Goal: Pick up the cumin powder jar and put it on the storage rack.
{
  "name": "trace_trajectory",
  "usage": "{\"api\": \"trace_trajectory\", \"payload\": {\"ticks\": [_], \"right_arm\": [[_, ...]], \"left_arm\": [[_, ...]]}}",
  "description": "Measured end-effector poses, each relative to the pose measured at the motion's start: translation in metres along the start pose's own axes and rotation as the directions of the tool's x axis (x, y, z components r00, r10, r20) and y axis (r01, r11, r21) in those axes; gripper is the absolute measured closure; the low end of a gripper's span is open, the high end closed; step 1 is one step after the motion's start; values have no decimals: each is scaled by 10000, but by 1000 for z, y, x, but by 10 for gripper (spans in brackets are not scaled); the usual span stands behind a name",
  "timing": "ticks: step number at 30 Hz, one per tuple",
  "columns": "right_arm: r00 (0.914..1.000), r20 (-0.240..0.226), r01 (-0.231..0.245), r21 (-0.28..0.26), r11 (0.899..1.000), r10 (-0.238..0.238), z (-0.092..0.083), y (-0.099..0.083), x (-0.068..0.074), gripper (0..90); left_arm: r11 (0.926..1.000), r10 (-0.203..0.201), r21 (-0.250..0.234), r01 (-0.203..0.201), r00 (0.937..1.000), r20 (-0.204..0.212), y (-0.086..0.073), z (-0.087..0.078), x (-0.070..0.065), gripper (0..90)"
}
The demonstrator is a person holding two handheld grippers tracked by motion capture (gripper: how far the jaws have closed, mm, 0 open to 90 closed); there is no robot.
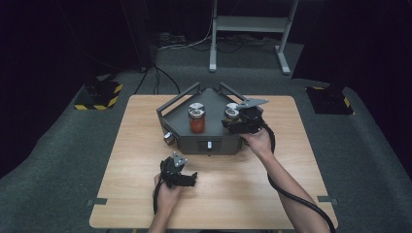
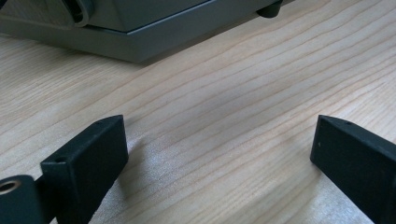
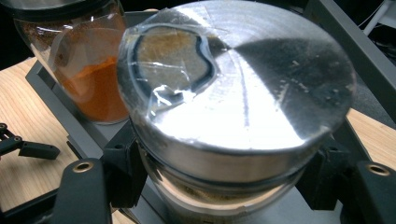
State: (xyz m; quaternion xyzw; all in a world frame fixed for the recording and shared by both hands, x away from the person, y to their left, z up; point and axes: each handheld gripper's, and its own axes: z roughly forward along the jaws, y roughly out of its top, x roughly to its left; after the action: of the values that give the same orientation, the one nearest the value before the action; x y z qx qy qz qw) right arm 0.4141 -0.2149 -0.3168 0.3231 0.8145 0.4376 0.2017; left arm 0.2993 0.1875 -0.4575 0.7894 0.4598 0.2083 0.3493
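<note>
right gripper clamping silver-lidded jar, orange spice jar just beside

In the right gripper view, the silver lid hides most of its own jar, whose base runs off the bottom edge. At ten o'clock, the orange-spice jar is cut by the top edge. In the left gripper view, the grey tray is cropped at twelve o'clock. In the high view, the small knob on the tray's front is too small to make out.
</note>
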Motion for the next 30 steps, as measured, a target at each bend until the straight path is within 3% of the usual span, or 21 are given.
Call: {"api": "trace_trajectory", "payload": {"ticks": [4,17,30], "right_arm": [[10000,3,-37,-19,10000,37,0,-1,0,300],[9998,145,-158,-130,9998,160,-2,-5,1,93],[9993,-121,-347,-526,9980,341,-14,-24,-4,74]], "left_arm": [[10000,-10,-3,10,10000,0,0,0,0,40],[10000,-12,-9,12,10000,0,0,0,0,40],[10000,-11,-6,11,10000,-3,0,0,0,40]]}}
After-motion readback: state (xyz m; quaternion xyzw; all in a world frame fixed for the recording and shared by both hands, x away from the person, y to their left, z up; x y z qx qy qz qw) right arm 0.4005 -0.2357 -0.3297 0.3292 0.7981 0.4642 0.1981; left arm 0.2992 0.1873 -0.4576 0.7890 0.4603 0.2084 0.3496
